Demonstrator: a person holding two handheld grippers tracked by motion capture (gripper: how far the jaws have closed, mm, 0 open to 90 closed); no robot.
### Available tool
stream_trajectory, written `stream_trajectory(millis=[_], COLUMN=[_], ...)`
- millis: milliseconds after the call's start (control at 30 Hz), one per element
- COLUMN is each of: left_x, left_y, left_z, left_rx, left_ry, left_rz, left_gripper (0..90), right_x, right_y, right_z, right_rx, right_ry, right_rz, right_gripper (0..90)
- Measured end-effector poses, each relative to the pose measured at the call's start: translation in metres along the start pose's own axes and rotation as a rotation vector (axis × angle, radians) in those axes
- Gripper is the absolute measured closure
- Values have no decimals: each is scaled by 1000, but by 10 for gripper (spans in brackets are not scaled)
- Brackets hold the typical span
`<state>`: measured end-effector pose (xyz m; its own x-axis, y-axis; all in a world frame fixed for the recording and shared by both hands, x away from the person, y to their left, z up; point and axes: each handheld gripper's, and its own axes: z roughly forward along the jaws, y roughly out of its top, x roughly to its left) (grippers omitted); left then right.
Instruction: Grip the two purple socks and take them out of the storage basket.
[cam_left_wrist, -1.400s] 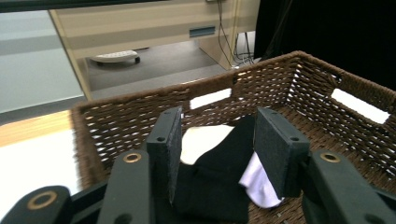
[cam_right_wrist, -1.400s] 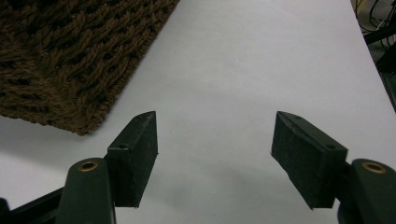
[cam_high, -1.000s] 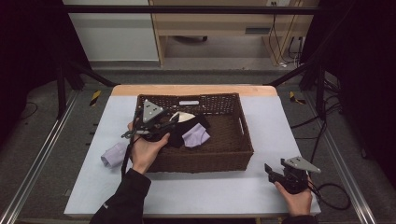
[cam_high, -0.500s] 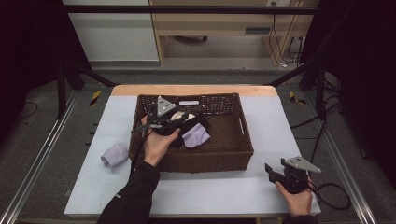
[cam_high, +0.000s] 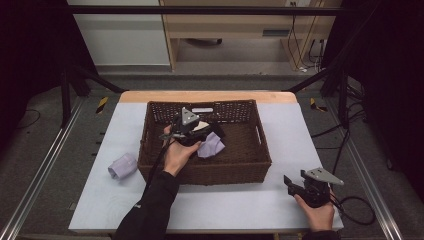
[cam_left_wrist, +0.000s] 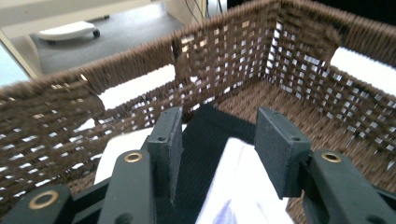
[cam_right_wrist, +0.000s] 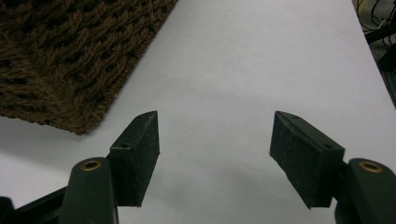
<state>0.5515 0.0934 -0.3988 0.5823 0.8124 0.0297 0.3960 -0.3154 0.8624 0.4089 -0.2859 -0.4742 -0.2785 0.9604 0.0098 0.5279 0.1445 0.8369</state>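
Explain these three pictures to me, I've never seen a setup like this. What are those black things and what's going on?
There is no robot here: a person holds a hand tool with a two-jaw claw in each hand. One picture looks down on the table from above. The other two come from small cameras riding on each tool, looking along its black jaws. On the table stands a brown woven basket, with a rolled lavender cloth beside it. The left claw is inside the basket, jaws apart, just above a black cloth and a pale folded cloth; it grips nothing. The right claw is at the table's near corner, jaws apart, with nothing between them.
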Motion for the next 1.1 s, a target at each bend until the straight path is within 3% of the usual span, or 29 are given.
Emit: stream_trajectory(millis=[133,233,367,533,600,767,900,1100], left_x=[-1,1,4,3,3,2,3,2], left_y=[-2,-8,-11,-14,-17,-19,-21,-23], left_z=[5,12,17,22,26,30,32,33], left_rx=[32,100,138,173,215,243,268,321], left_ry=[-6,-19,-30,-33,-42,-57,-75,-104], left_rz=[11,1,8,38,49,68,99,85], left_gripper=[502,480,458,443,428,420,432,548], right_x=[0,0,1,1,1,1,1,2], right_y=[0,0,0,0,0,0,-1,-1], right_z=[0,1,1,1,1,1,1,1], right_rx=[1,2,4,7,8,7,8,9], right_ry=[0,0,0,0,2,4,2,4], right_rz=[2,-2,-3,-4,-4,-3,-6,-6], right_gripper=[330,331,330,330,330,330,330,330])
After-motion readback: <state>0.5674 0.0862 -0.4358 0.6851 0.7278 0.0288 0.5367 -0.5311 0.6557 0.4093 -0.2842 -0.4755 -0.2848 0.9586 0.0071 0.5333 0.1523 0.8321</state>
